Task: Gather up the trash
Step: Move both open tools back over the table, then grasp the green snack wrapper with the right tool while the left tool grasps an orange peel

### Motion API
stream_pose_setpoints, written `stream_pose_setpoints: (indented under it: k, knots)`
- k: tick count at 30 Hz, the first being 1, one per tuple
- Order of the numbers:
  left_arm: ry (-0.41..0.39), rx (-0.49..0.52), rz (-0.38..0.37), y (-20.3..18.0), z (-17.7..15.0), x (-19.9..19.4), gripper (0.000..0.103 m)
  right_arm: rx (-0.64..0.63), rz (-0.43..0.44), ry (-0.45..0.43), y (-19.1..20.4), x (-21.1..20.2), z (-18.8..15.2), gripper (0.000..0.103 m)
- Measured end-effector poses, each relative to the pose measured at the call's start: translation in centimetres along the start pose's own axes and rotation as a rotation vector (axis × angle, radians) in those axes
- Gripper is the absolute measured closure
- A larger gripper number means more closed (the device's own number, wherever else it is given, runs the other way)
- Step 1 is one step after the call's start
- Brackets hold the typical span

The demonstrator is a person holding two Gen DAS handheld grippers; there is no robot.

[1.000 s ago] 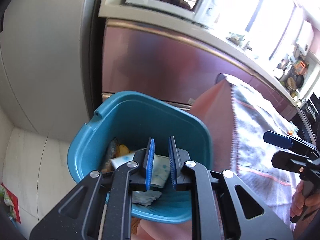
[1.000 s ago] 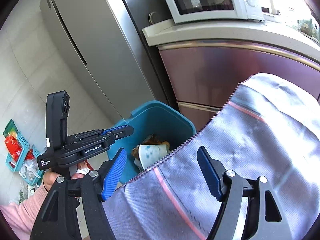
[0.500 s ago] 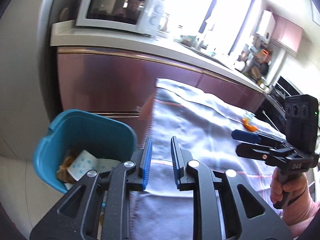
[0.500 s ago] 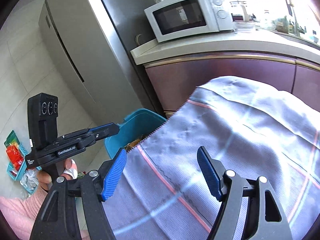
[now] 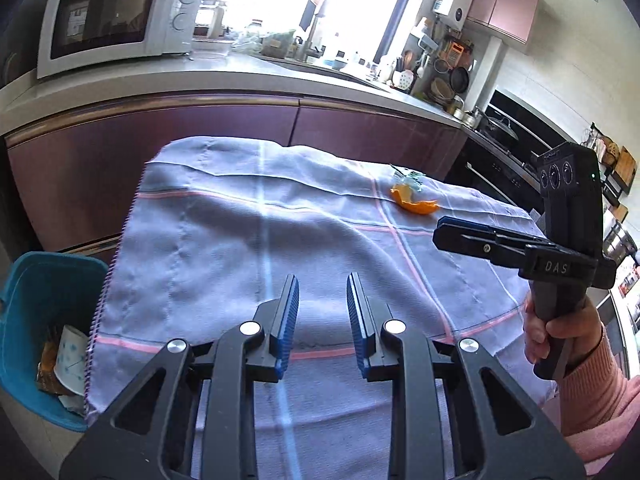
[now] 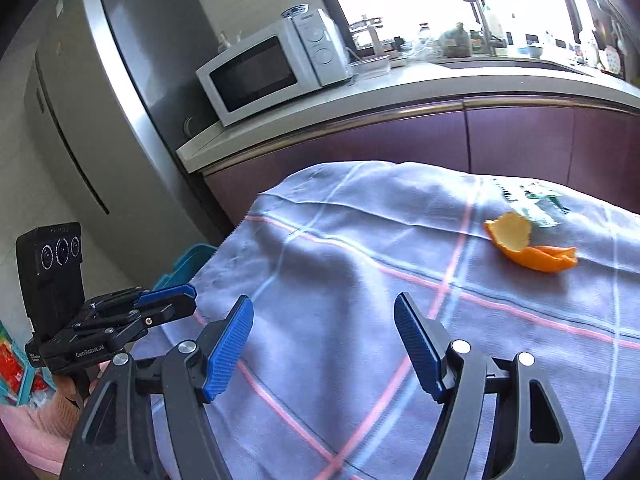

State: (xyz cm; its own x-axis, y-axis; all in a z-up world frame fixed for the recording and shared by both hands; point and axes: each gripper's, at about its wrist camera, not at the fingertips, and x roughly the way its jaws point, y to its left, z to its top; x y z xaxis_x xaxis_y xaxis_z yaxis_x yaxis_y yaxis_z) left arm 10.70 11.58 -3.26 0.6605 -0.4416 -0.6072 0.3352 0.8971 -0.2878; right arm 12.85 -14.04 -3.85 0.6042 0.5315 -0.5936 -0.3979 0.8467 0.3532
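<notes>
An orange peel point(image 5: 414, 202) lies on the far right of the clothed table point(image 5: 248, 240), with a clear green-printed wrapper point(image 5: 408, 177) just behind it. Both show in the right wrist view: the peel point(image 6: 528, 246) and the wrapper point(image 6: 536, 202). A blue bin point(image 5: 36, 280) stands on the floor at the table's left end, holding a paper cup point(image 5: 72, 354) and other scraps. My left gripper point(image 5: 322, 300) is open and empty over the near table. My right gripper point(image 6: 324, 324) is wide open and empty, short of the peel.
A purple kitchen counter point(image 6: 440, 96) runs behind the table, with a white microwave point(image 6: 272, 68) on it. A grey fridge point(image 6: 104, 112) stands to the left. A stove and pots point(image 5: 496, 128) are at the far right. Packets in a basket point(image 6: 12, 368) lie on the floor.
Both grippers swung right, away from the blue bin and over the table. The peel and wrapper have come into view. The left jaws have spread a little wider.
</notes>
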Motion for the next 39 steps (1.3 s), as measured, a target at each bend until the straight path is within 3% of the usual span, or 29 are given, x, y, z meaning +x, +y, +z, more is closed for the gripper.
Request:
stream_pose_setpoints:
  k: [11, 24, 29, 31, 34, 39]
  knots:
    - [0.061, 0.092, -0.042, -5.9, 2.6, 5.3, 0.079, 0.139, -0.111, -0.063, -9.0, -0.7, 3.1, 0.043]
    - [0.143, 0.107, -0.051, -7.8, 5.8, 11.8, 0.079, 0.309, -0.061, -0.035, -14.7, 4.1, 5.7, 0.056]
    - [0.171, 0.124, -0.046, -8.5, 7.0, 14.3, 0.079, 0.333, -0.027, -0.033, -15.3, 4.7, 5.7, 0.072]
    - [0.178, 0.138, -0.042, -8.9, 7.5, 15.2, 0.079, 0.340, -0.012, -0.031, -15.6, 4.7, 5.7, 0.089]
    - [0.194, 0.138, -0.048, -9.3, 8.4, 17.0, 0.079, 0.342, -0.009, -0.037, -15.7, 4.3, 5.6, 0.096]
    - [0.227, 0.129, -0.051, -10.3, 9.8, 20.2, 0.079, 0.309, -0.021, -0.049, -15.4, 2.6, 5.9, 0.096]
